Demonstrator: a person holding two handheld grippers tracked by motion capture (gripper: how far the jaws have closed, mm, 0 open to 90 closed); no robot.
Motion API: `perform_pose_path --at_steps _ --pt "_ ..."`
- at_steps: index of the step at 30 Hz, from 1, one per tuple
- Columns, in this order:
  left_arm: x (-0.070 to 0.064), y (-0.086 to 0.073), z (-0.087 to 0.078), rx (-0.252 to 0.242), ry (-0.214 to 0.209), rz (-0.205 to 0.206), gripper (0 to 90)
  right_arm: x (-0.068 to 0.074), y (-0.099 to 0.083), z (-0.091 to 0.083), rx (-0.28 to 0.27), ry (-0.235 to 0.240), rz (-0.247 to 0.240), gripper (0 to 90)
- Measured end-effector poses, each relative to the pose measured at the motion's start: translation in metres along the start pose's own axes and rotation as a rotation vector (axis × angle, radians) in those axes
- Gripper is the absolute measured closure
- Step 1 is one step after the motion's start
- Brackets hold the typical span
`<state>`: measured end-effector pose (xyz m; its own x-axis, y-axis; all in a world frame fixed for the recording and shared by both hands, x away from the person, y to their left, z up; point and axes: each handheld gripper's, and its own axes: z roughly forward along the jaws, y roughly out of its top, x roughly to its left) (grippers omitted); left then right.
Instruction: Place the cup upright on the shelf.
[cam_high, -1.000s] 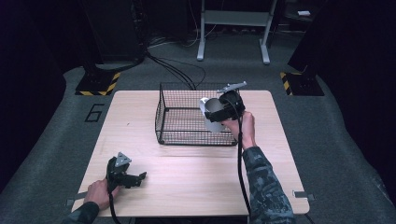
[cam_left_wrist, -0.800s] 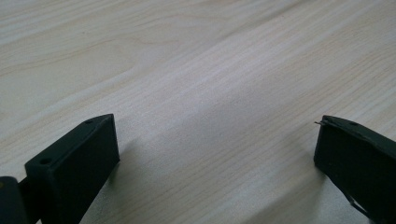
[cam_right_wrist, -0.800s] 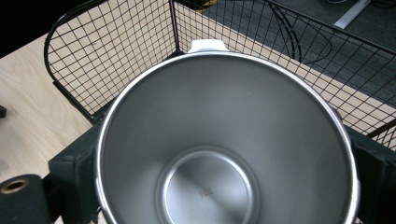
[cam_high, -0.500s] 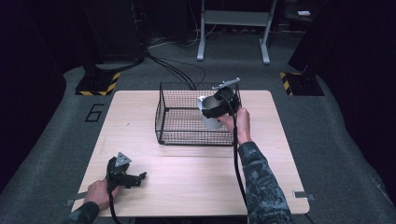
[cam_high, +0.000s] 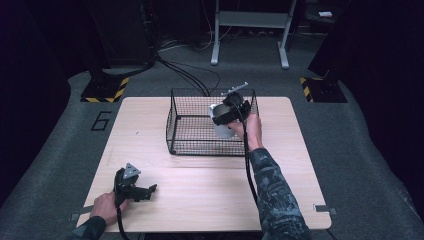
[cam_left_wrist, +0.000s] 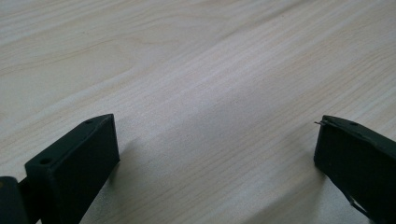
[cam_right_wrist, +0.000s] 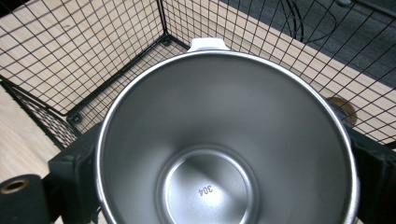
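1. High view: your right gripper (cam_high: 226, 116) grips a steel cup (cam_high: 220, 121), jaws clamped on its sides, above the wire basket (cam_high: 195, 131).
2. Your left gripper (cam_high: 146, 190) rests on the table (cam_high: 210, 190), jaws wide apart, holding nothing.

On the pale wooden table (cam_high: 200, 195), a black wire-mesh basket (cam_high: 190, 127) stands. The right gripper (cam_high: 227, 112) holds a white cylindrical cup (cam_high: 222, 129) over its right side; the left gripper (cam_high: 135, 189) rests near the front-left corner.
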<state>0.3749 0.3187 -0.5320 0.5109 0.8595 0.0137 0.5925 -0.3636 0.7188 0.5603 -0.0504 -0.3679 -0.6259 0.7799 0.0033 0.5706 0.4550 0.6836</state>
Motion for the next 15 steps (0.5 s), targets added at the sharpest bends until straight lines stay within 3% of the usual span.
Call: perform_pose_path --at_steps 15 --pt "0.0 0.0 0.0 0.0 0.0 0.002 0.0 -0.006 -0.001 0.03 0.047 -0.013 0.018 5.9"
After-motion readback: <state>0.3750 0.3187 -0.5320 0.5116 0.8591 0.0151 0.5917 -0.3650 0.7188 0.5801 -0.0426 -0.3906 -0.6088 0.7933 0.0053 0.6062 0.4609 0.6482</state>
